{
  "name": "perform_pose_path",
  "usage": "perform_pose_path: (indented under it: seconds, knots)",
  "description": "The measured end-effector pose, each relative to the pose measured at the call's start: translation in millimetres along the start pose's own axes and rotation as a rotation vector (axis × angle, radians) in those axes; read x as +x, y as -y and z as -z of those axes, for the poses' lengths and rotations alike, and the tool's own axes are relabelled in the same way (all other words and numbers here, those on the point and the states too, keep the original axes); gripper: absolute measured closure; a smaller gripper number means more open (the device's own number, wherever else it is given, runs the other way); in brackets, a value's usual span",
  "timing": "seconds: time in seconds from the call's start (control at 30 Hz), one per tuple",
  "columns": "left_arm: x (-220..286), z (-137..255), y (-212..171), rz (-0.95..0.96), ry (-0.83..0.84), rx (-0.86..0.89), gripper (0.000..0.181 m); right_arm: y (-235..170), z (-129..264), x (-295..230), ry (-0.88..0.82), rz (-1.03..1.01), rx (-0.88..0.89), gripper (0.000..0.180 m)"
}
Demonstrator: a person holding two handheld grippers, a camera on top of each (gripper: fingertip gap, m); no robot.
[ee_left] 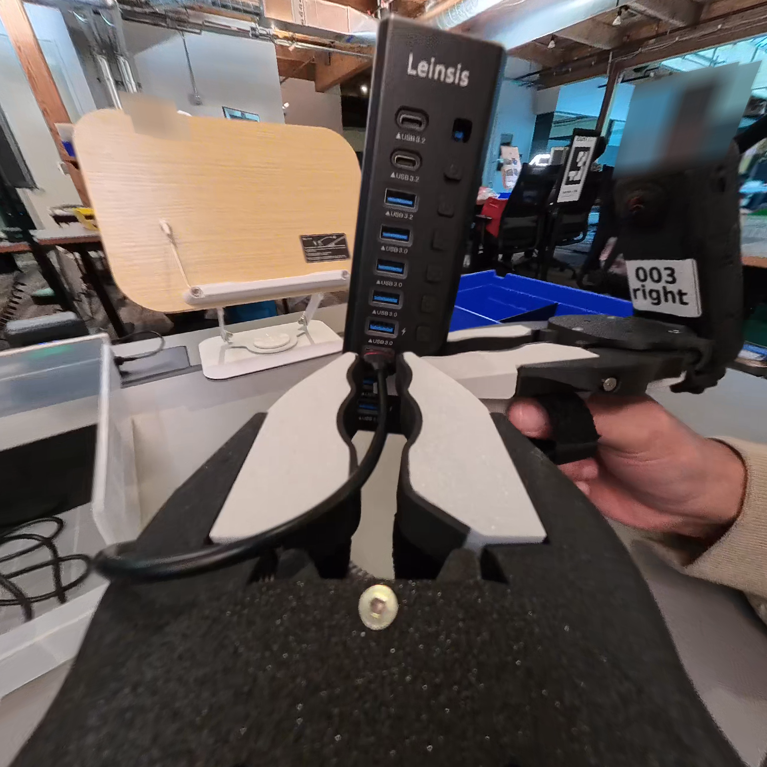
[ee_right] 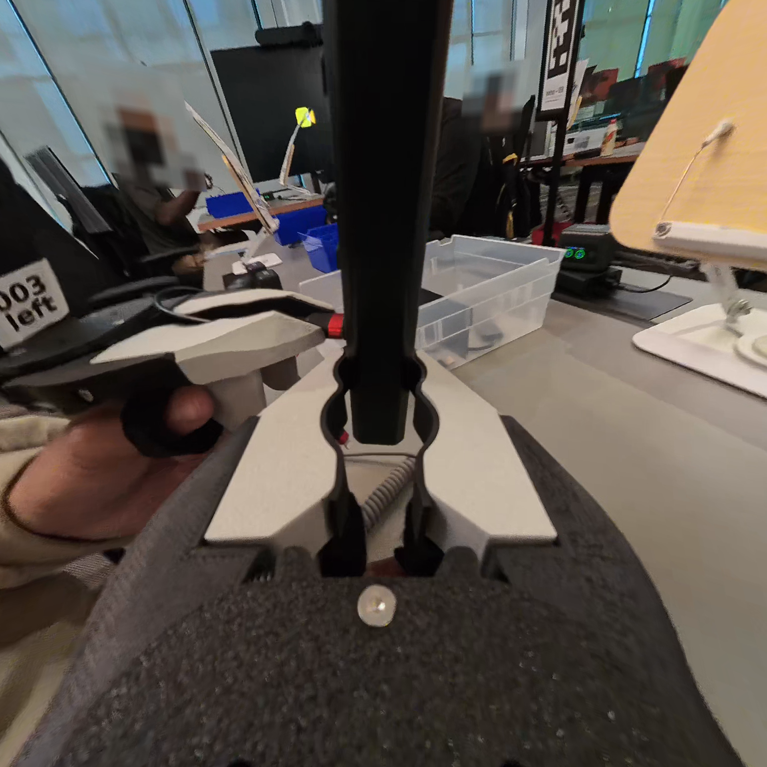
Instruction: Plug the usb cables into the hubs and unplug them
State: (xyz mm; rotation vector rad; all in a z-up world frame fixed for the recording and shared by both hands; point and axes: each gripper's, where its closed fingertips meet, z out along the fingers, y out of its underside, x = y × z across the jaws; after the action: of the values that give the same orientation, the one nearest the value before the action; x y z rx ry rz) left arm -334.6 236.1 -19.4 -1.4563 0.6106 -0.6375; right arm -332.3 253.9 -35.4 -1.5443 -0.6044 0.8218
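Black slab-shaped hub [ee_left: 419,186], glossy cable [ee_left: 332,498]

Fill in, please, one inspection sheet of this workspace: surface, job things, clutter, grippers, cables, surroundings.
Surface: grey table.
Job's things: black hub upright; black cable at a lower port.
Clutter: wooden stand, clear bin, blue bin.
Grippers: left gripper shut on the plug; right gripper shut on the hub.
Cables: cable loops out to the left; more lie in the bin.
Surroundings: office desks, chairs, windows.
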Motion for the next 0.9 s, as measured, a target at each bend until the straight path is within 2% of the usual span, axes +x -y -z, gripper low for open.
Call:
perform_pose_path:
  seconds: [0.1,0.37,0.47,0.6,0.7,0.9]
  knots:
    - [0,-1,-6,0.05,-0.022,-0.015,0.166,-4,2,4,-0.036,0.131,-0.043,0.153]
    - [-2,-5,-13,0.099,0.001,-0.015,0.166,-8,0,6,-0.079,0.234,-0.084,0.153]
    - [2,-2,-3,0.006,0.008,0.01,0.166,-1,2,0,-0.004,0.143,-0.028,0.153]
    - [4,1,3,-0.075,0.007,0.018,0.166,4,2,-3,-0.001,0.18,-0.035,0.153]
    - [2,0,-1,-0.052,-0.01,-0.005,0.166,-2,1,-2,0.012,0.128,-0.056,0.153]
    - [-9,-15,-22,0.041,-0.038,-0.124,0.165,-13,-6,21,-0.07,0.041,-0.091,0.153]
